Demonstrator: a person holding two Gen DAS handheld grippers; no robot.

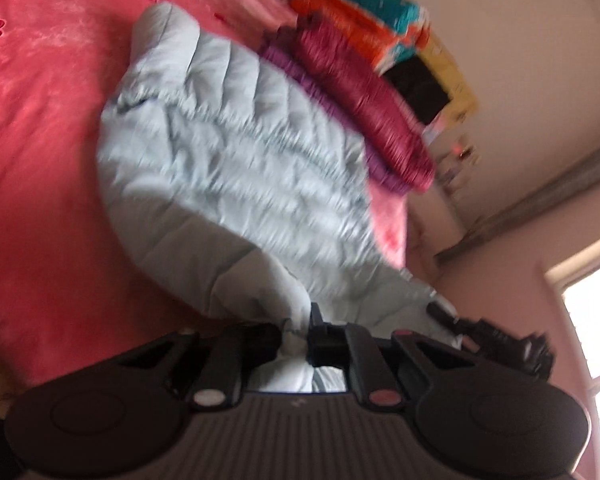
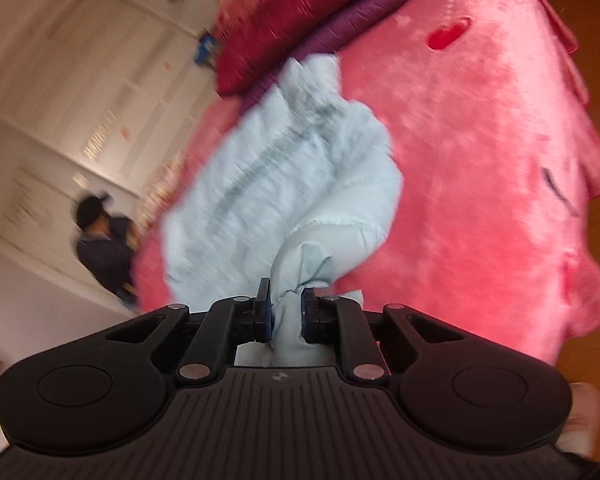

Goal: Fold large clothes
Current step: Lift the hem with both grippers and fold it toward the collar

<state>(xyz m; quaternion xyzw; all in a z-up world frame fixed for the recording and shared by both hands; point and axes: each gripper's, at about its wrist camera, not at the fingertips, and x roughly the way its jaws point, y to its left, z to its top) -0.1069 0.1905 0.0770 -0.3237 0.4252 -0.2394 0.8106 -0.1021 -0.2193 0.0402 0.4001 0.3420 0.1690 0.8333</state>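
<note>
Now I have the pale blue quilted jacket (image 1: 236, 140) pinched at its near edge in both hands: my right gripper (image 2: 286, 312) has its fingers (image 2: 263, 312) clamped on a bunched wad of the fabric, and my left gripper (image 1: 296, 340) is likewise closed on a gathered fold, though blur makes the exact contact hard to read there. The rest of the jacket lies spread across the pink plush bed cover (image 1: 40, 160), its far side just beside a stack of folded puffer jackets, a dark red one (image 1: 360, 100) on top of a purple one (image 1: 284, 64). I judge this to be the start of a fold: the near edge is gripped and coming off the bed. The next move calls for carrying both corners together, level with each other, over toward the far edge, keeping the puffy fabric from slipping or twisting between my hands. As for containers, I see none in either view; further folded bedding (image 1: 364, 4) sits loose behind the stack, and a person (image 2: 104, 248) stands beyond the bed.
</note>
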